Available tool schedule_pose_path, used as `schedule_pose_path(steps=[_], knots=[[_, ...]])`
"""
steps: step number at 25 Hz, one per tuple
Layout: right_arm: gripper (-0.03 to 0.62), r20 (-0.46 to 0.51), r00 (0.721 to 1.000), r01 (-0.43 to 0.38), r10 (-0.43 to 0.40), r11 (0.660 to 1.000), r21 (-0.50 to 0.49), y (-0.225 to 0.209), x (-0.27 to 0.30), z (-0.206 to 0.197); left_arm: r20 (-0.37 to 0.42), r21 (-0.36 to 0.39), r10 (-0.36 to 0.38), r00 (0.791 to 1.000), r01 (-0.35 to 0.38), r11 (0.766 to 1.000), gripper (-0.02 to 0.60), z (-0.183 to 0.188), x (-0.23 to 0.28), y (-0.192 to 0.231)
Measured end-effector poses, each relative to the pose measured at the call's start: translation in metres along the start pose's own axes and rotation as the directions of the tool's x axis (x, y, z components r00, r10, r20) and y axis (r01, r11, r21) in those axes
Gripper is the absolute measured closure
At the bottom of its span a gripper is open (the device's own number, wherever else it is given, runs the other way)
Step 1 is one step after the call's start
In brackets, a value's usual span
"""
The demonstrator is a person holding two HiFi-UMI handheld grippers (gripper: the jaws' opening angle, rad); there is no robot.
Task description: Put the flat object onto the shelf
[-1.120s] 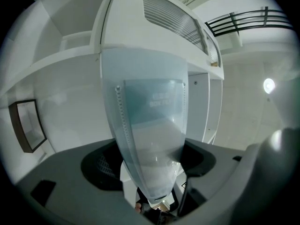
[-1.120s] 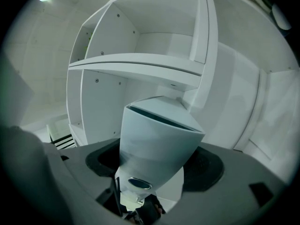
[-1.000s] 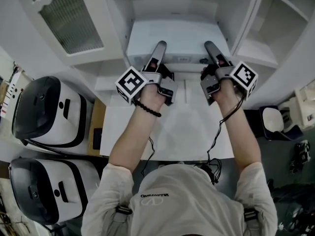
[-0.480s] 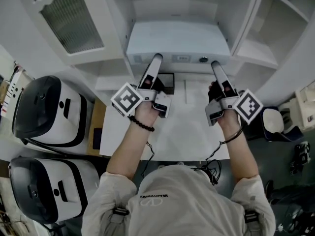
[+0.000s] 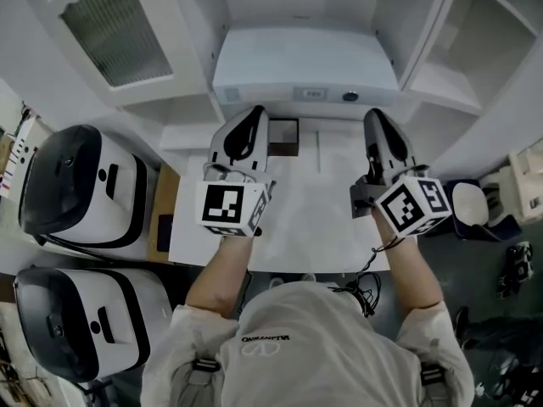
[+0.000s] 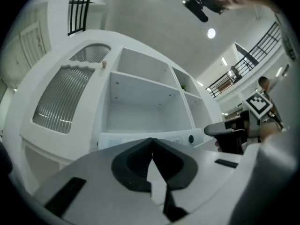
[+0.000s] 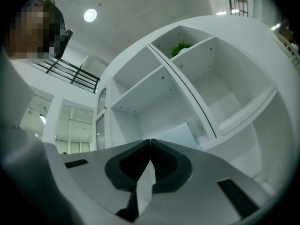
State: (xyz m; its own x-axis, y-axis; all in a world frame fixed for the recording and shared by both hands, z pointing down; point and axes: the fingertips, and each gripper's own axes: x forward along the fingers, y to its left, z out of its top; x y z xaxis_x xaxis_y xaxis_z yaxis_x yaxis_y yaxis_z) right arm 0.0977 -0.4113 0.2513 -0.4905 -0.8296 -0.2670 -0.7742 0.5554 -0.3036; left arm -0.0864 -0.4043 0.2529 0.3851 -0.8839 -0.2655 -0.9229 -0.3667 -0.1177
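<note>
Both tools empty, jaws together: left tool point(image 5: 251, 114) centre-left, right tool point(image 5: 374, 117) centre-right, above white surface point(image 5: 305, 223). Flat white object point(image 5: 305, 62) lies on shelf point(image 5: 297, 11), upper centre.

Box point(image 5: 305, 62) label point(image 5: 312, 94) too small to read. Black square point(image 5: 285, 136) below box part-hidden behind left gripper point(image 5: 254, 113). Door point(image 5: 102, 32) left of box cropped.

Overhead view, 2 gripper views facing shelves point(image 6: 145, 85)
</note>
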Motion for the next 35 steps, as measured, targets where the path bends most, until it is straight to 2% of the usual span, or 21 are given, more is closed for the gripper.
schedule_pose_path(steps=[3, 8, 24, 30, 33, 35], knots=[[0.582, -0.027, 0.999, 0.045, -0.046, 0.999, -0.031, -0.009, 0.017, -0.006, -0.042, -0.022, 0.029, 0.999, -0.03, 0.999, 0.577, -0.013, 0.018, 0.008], [0.583, -0.042, 0.995, 0.086, -0.086, 0.996, 0.012, -0.024, 0.034, -0.012, -0.047, -0.047, 0.061, 0.997, -0.063, 0.997, 0.577, -0.019, 0.031, 0.021], [0.583, -0.024, 0.991, 0.134, -0.133, 0.99, 0.044, -0.049, 0.077, -0.01, -0.05, -0.134, 0.052, 0.997, -0.058, 0.989, 0.577, -0.031, 0.075, 0.042], [0.582, -0.019, 0.991, 0.13, -0.129, 0.99, 0.053, -0.055, 0.078, -0.01, -0.032, -0.141, 0.05, 0.998, -0.054, 0.989, 0.577, -0.032, 0.081, 0.04], [0.583, -0.01, 0.992, 0.127, -0.127, 0.989, 0.074, -0.054, 0.068, -0.008, 0.027, -0.143, 0.043, 0.999, -0.039, 0.989, 0.577, -0.022, 0.071, 0.04], [0.583, 0.018, 0.994, 0.111, -0.112, 0.992, 0.062, -0.05, 0.054, -0.002, 0.075, -0.118, 0.023, 0.997, -0.014, 0.993, 0.577, -0.012, 0.057, 0.038]])
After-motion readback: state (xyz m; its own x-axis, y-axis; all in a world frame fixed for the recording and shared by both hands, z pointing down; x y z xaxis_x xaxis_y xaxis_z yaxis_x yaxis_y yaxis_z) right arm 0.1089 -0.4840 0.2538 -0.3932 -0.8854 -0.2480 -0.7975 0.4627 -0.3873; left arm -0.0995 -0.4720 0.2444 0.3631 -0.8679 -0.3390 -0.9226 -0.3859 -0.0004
